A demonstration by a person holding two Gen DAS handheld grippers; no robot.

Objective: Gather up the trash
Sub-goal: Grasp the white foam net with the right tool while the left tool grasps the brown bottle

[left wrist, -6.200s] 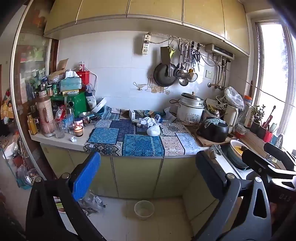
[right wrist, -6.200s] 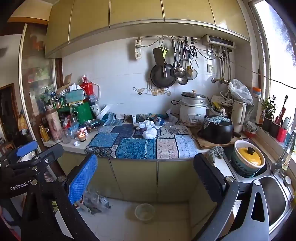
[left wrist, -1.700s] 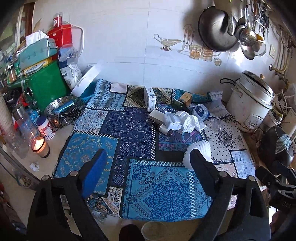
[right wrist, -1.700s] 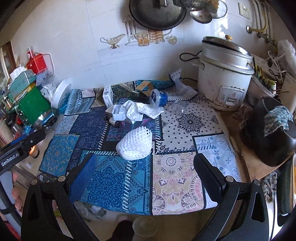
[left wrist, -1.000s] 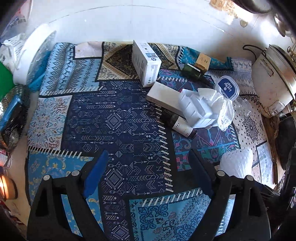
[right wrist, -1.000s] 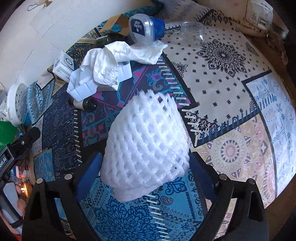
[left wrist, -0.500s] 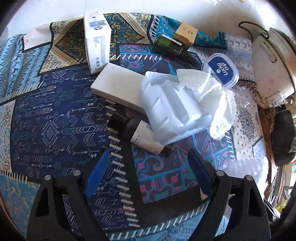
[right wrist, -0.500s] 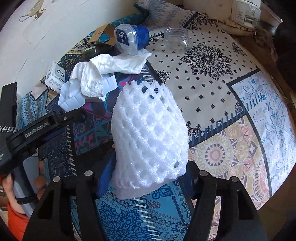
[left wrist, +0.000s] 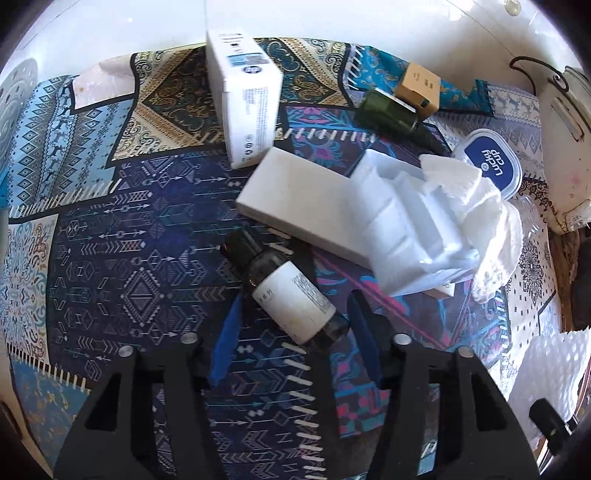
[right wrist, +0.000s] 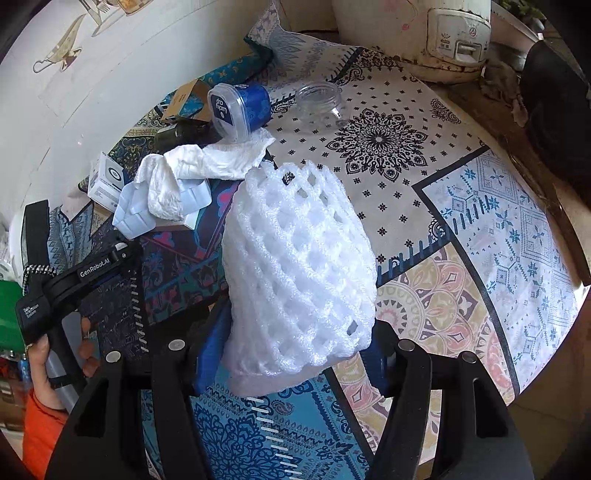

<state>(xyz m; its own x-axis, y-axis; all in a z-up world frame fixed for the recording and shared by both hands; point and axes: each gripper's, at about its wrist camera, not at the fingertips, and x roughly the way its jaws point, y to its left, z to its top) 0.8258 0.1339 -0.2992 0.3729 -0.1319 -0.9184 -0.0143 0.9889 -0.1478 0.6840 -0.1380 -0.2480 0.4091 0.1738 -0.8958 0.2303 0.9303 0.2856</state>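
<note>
A dark bottle with a white label [left wrist: 291, 291] lies on the patterned cloth [left wrist: 122, 266]. My left gripper [left wrist: 294, 297] points down over it. Its jaws are closing with the bottle between them, and a gap still shows beside the blue pad [left wrist: 227, 332]. A hand holds the left gripper [right wrist: 74, 273], which also appears in the right wrist view. My right gripper [right wrist: 291, 343] is shut on a white foam net sleeve [right wrist: 295, 266], which hides its fingertips. The foam net [left wrist: 546, 369] shows at the lower right of the left wrist view.
Behind the bottle lie a flat white box [left wrist: 295, 195], a white plastic insert [left wrist: 406, 229], crumpled paper towel [left wrist: 480, 206], a blue tub [left wrist: 491, 162], a green bottle [left wrist: 388, 110], a brown carton [left wrist: 417, 88] and a printed white box [left wrist: 243, 99]. A clear jar [right wrist: 319, 99] and rice cooker [right wrist: 424, 33] stand farther right.
My left gripper has come down close over the bottle and its jaws have narrowed around it. My right gripper has shut on the foam net and raised it a little.
</note>
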